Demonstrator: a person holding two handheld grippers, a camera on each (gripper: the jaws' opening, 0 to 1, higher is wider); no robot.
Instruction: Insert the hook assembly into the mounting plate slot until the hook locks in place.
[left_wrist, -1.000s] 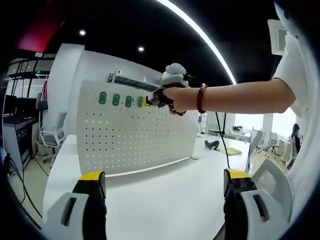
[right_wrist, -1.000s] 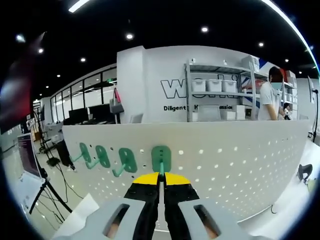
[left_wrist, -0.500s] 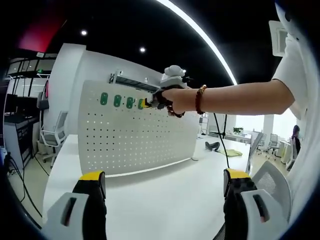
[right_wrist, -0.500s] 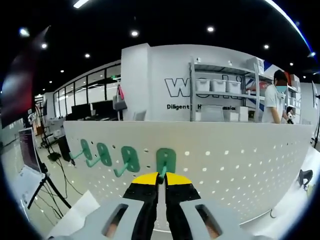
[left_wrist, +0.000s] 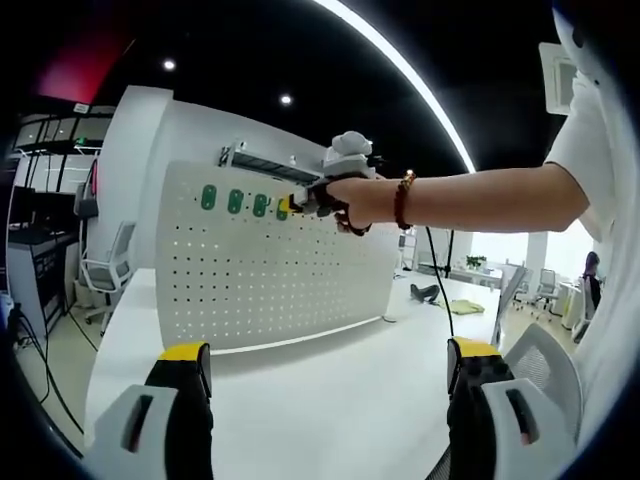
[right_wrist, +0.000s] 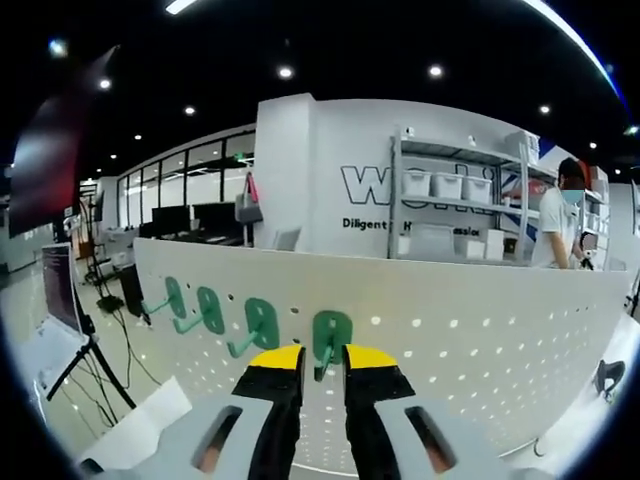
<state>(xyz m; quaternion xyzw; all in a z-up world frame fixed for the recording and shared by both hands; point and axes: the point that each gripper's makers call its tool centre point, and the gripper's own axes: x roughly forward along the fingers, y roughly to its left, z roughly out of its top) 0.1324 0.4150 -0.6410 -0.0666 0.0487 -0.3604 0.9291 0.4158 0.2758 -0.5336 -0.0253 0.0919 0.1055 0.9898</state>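
A white pegboard mounting plate stands upright on the table; it appears up close as the mounting plate. Several green hooks hang in its top row, the rightmost green hook seated in the plate. My right gripper is open, its yellow-tipped jaws parted on either side of that hook's stem without touching it. In the left gripper view, a hand holds the right gripper at the hook row. My left gripper hangs wide open over the white table, holding nothing.
The white table stretches before the plate. An office chair stands at left. Behind the plate are shelves with bins and a person. A screen on a tripod stands left.
My right gripper's jaws have parted and let go of the rightmost green hook, which stays on the plate. The right view has pulled back slightly. The left gripper has not moved.
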